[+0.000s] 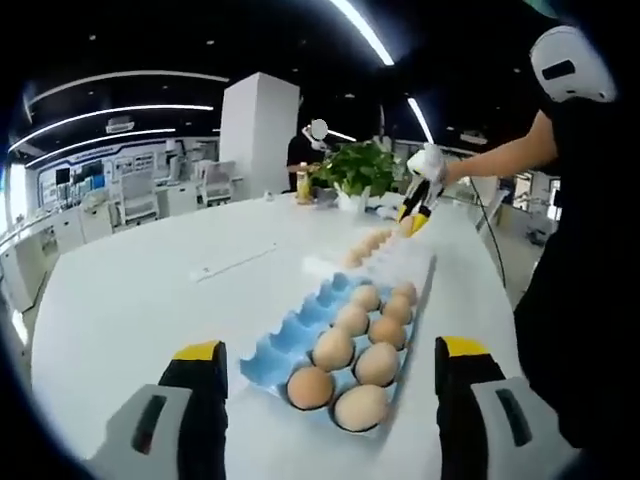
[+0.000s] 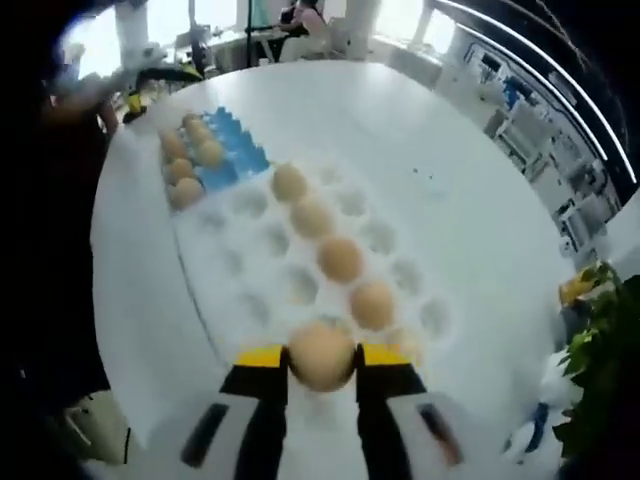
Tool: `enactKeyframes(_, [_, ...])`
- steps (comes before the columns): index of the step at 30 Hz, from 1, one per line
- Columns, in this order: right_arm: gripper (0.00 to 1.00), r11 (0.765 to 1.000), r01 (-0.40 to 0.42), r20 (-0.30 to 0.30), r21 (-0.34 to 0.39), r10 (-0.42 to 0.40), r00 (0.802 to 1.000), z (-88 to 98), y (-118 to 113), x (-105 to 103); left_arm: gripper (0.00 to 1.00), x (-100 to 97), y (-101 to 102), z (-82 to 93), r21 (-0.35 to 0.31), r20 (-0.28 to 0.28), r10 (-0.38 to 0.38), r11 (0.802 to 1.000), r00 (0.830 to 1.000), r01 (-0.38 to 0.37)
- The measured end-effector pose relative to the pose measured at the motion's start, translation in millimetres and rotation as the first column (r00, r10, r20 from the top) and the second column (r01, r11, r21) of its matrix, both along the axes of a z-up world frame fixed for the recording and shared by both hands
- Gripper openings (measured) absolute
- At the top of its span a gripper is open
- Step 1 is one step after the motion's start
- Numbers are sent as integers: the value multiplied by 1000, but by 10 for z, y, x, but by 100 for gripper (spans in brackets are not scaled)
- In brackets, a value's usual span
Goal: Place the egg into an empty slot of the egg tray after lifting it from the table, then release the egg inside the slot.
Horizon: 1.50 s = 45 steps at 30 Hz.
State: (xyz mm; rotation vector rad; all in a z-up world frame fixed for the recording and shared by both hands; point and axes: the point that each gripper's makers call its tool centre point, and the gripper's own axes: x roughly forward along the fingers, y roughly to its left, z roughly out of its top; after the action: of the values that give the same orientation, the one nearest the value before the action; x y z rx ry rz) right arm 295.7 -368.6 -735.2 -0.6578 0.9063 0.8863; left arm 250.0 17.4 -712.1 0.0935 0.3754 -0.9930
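While the right tool (image 2: 321, 372) pinches an egg (image 2: 321, 355) between its yellow-tipped jaws, it hangs over the near edge of the white egg tray (image 2: 255, 300) on the round white counter (image 2: 440, 150). Four further eggs sit in a diagonal row in that tray's slots; most other slots are bare. Beyond it lies a blue egg tray (image 2: 235, 150) with several eggs along one side. In the left gripper view, the left tool (image 1: 330, 385) is spread wide, holding nothing, above the counter (image 1: 130, 300) just before the blue tray (image 1: 290, 340), which carries eight eggs. Farther off, the right tool (image 1: 412, 222) hovers at the far end of the white tray (image 1: 400, 265), beside a potted plant (image 1: 357, 168).
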Motion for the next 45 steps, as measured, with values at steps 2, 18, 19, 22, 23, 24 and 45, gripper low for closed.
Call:
enactKeyframes(2, [25,999,-35,24,9,35,999,44,127,2,88,6,8,-1,4,1,3,1000,1000,-3])
enactKeyframes(18, [26,977,-209,-5,53,209,978,-91,857,-12,84,82,60,-27,16,13,21,1000,1000,-21])
enactKeyframes(19, [26,975,-213,-7,56,214,977,-96,889,-15,84,83,60,-26,15,13,21,1000,1000,-21])
enactKeyframes(22, [26,969,-239,-12,65,240,971,-117,1008,-35,83,89,54,-14,14,17,21,1000,1000,-21])
enactKeyframes(23, [26,965,-254,-9,64,255,967,-125,1045,-46,83,94,57,-16,14,14,24,1000,1000,-24])
enactKeyframes(24, [26,962,-266,-10,61,267,964,-136,1093,-57,83,96,59,-22,16,11,25,1000,1000,-25])
enactKeyframes(45, [26,927,-363,10,96,364,932,-137,1612,-26,78,121,75,2,13,29,27,1000,999,-27])
